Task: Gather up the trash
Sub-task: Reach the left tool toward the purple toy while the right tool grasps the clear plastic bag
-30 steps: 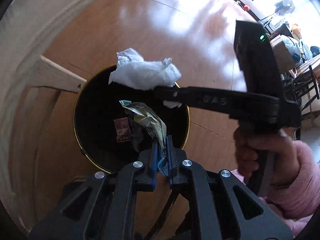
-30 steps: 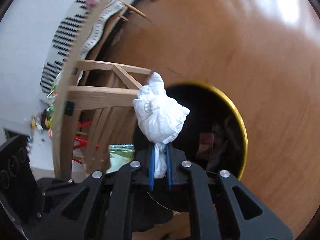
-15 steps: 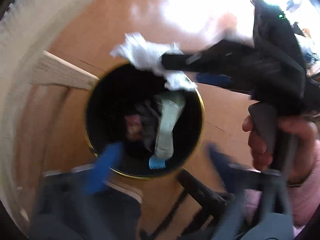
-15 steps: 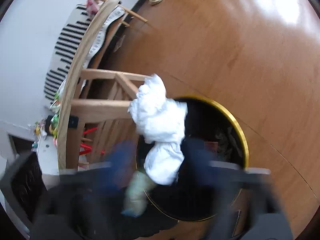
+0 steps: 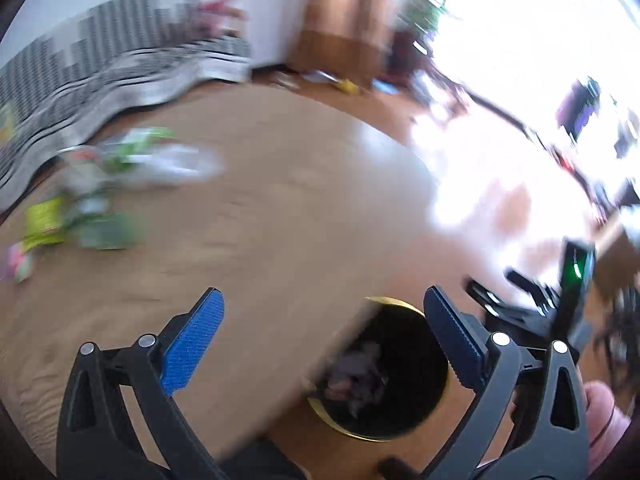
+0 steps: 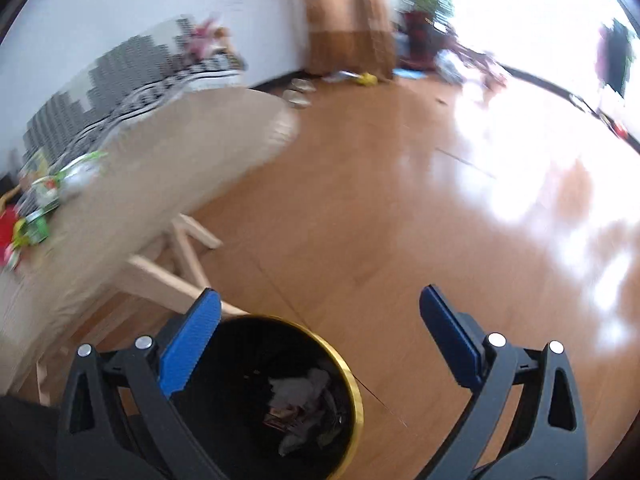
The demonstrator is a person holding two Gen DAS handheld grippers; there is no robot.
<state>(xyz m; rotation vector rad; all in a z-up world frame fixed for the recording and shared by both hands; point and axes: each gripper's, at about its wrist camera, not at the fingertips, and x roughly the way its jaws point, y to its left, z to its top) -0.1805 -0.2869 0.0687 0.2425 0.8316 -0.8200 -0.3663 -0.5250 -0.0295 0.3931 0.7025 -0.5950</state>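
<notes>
Wood tabletop [image 5: 260,208] has blurry wrappers [image 5: 100,196] left; bin [image 6: 280,400] below holds trash. Left claw [image 5: 324,344] and right claw [image 6: 320,344] gape wide, empty. Fast swings could clip the tabletop's edge.

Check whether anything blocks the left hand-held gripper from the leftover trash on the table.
Nothing visible does. The left hand-held gripper is open and empty, and bare table lies between it and the blurred wrappers.
</notes>
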